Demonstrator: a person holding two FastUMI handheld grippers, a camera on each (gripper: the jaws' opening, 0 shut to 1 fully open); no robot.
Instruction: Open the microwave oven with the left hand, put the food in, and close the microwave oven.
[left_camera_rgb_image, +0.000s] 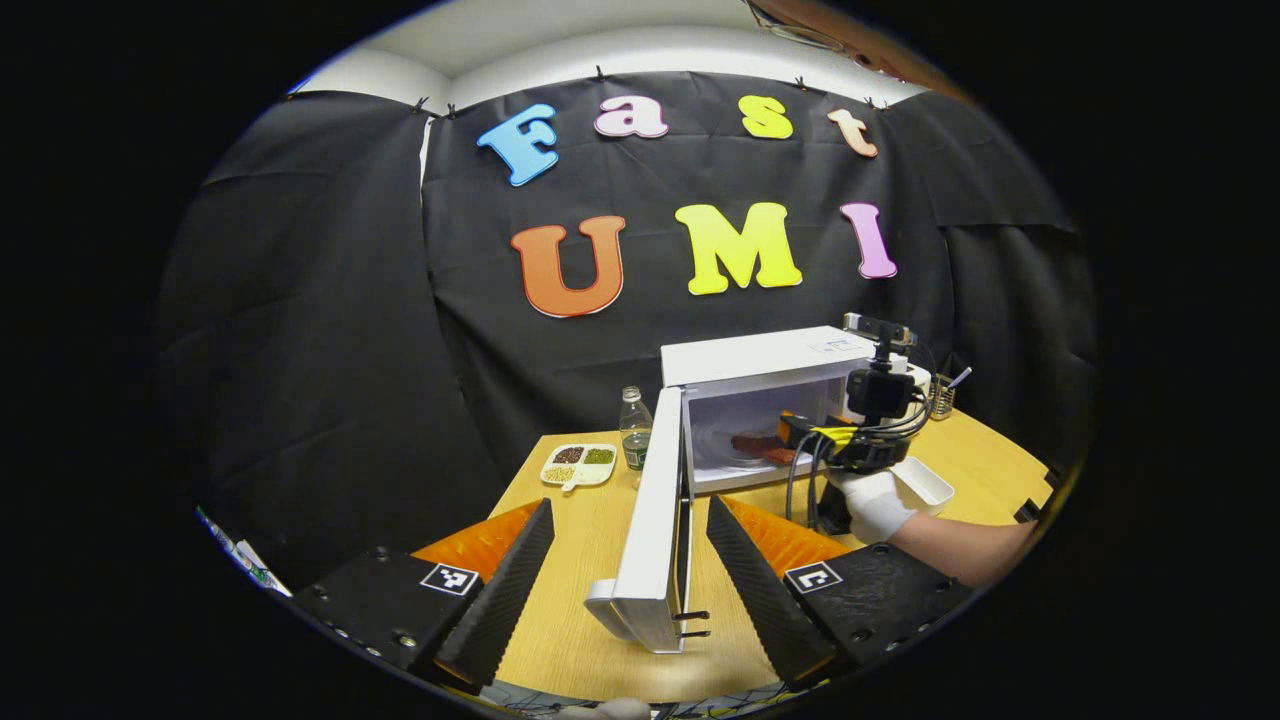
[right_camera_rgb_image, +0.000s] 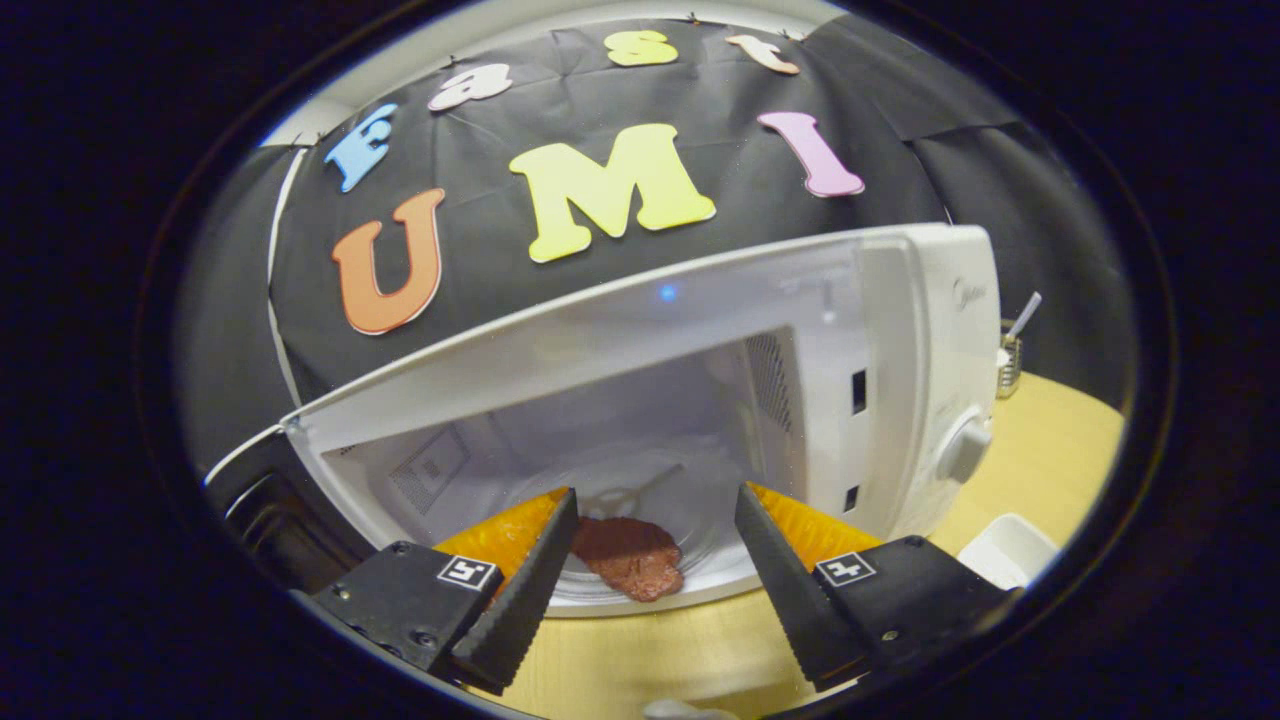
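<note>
The white microwave (left_camera_rgb_image: 760, 360) stands on the wooden table with its door (left_camera_rgb_image: 655, 530) swung wide toward me. My left gripper (left_camera_rgb_image: 630, 508) is open, and the door's free edge stands between its spread fingers without either touching it. A reddish-brown piece of food (right_camera_rgb_image: 628, 555) lies on the glass turntable (right_camera_rgb_image: 700, 570) inside the cavity. My right gripper (right_camera_rgb_image: 655, 497) is open at the cavity mouth, its fingers to either side of the food and apart from it. In the left gripper view, the right gripper (left_camera_rgb_image: 800, 432) is held by a white-gloved hand (left_camera_rgb_image: 875, 500) in front of the oven.
A water bottle (left_camera_rgb_image: 635, 425) and a divided white plate of beans (left_camera_rgb_image: 578, 465) sit left of the oven. A white tray (left_camera_rgb_image: 925, 482) lies at its right front, and a glass with a stick (left_camera_rgb_image: 940, 395) stands behind. The control knob (right_camera_rgb_image: 965, 450) is on the oven's right panel.
</note>
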